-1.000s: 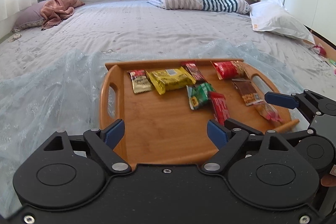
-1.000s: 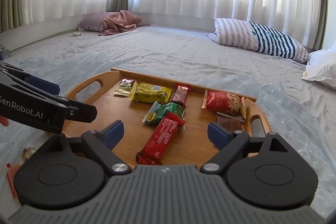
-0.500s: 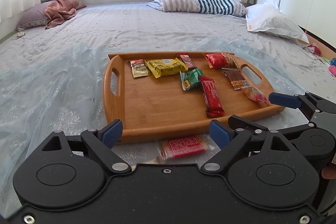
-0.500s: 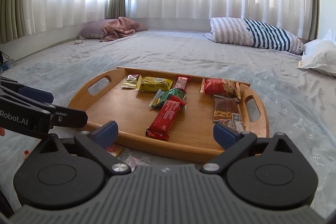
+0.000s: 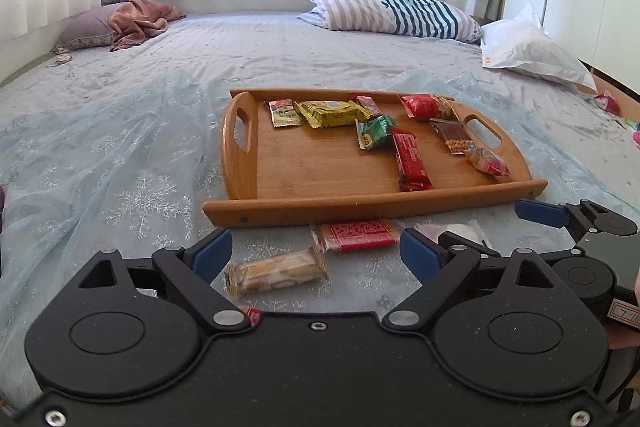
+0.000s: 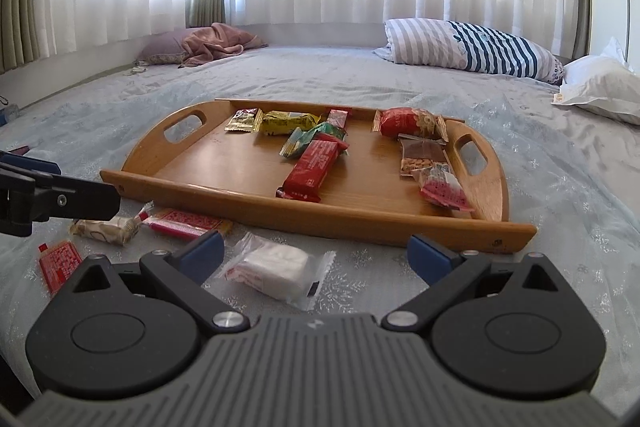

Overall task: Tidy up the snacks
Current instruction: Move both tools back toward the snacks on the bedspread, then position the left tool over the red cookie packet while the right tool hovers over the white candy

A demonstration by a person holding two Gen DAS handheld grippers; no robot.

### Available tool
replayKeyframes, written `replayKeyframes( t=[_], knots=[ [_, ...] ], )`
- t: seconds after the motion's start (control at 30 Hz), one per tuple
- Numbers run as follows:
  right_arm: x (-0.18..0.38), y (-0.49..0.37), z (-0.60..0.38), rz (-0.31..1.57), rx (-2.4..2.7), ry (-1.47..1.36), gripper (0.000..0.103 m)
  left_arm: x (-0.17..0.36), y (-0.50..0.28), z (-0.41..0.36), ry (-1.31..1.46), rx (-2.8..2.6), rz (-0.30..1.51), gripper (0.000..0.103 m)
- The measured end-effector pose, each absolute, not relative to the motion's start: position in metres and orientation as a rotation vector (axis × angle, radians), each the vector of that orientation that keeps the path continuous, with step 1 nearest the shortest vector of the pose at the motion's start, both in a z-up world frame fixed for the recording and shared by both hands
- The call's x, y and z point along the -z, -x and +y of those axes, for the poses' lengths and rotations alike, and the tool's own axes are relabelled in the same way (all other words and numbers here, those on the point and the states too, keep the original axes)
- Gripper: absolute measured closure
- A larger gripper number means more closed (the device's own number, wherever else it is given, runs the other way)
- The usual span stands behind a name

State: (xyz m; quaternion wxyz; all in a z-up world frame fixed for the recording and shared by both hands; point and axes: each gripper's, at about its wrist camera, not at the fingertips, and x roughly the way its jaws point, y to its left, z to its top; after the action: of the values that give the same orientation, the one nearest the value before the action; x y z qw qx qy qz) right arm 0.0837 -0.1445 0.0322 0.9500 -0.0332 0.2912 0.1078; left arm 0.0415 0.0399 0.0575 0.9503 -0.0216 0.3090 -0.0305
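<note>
Both the left gripper [image 5: 310, 253] and right gripper [image 6: 316, 253] hover spread and empty over loose packets near the wooden tray [image 6: 208, 183], poised for the beige biscuit bar [image 5: 276, 273] and clear-wrapped white snack [image 6: 276, 269] that belong on it.

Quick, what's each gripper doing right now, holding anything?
Left gripper: open, empty, above a beige snack on the bed.
Right gripper: open, empty, above a white snack.
</note>
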Motion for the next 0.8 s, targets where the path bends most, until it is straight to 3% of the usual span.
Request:
replayKeyframes(
  t=[0.27, 0.4, 0.8],
  knots=[
    [-0.026, -0.074, -0.14, 0.579, -0.202, 0.057, 0.003, -0.045, -0.033, 0.037, 0.041, 0.057, 0.649, 0.013],
    [-0.023, -0.072, -0.141, 0.576, -0.188, 0.034, 0.008, -0.039, -0.027, 0.039, 0.053, 0.04, 0.664, 0.02],
    [-0.017, -0.069, -0.133, 0.57, -0.202, 0.03, 0.015, -0.026, -0.015, 0.044, 0.018, 0.001, 0.677, 0.02]
  ],
)
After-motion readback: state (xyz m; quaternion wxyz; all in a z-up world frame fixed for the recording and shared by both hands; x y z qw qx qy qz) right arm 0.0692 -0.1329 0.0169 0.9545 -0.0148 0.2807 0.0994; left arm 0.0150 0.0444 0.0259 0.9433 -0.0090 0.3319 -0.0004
